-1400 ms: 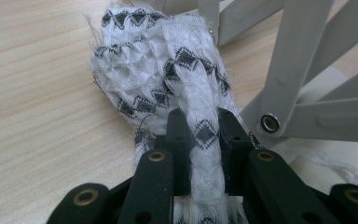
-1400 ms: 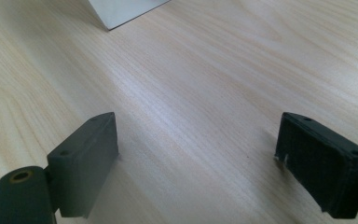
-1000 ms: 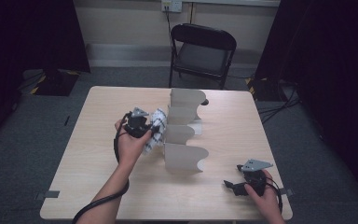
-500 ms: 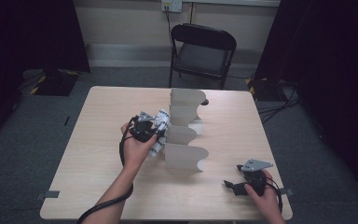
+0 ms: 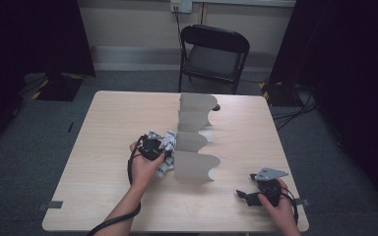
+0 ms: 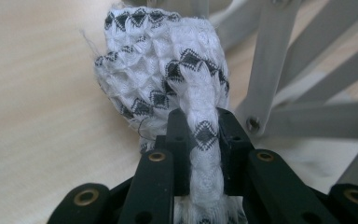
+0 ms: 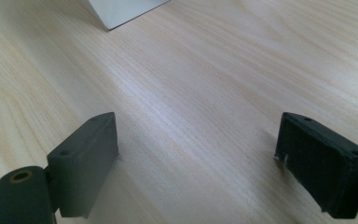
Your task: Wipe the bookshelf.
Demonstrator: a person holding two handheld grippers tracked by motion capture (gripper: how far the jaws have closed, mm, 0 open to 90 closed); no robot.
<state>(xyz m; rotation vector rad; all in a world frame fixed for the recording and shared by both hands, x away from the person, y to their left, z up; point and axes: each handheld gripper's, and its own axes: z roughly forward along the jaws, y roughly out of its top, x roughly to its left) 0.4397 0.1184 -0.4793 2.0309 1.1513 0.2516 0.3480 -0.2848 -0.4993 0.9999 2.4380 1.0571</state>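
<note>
White-and-black cloth [image 6: 168,79] pinched lengthwise in left hand-held gripper [image 6: 200,140], pointing straight ahead; right hand-held gripper [image 7: 198,158] wide.

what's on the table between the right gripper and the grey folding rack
Nothing: in the high view, bare table separates the right gripper from the rack. The right gripper view shows wood up to the rack's corner.

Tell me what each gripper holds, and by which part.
The left gripper pinches a white-and-black patterned cloth by a bunched, twisted end. The right gripper is open, holding nothing.
</note>
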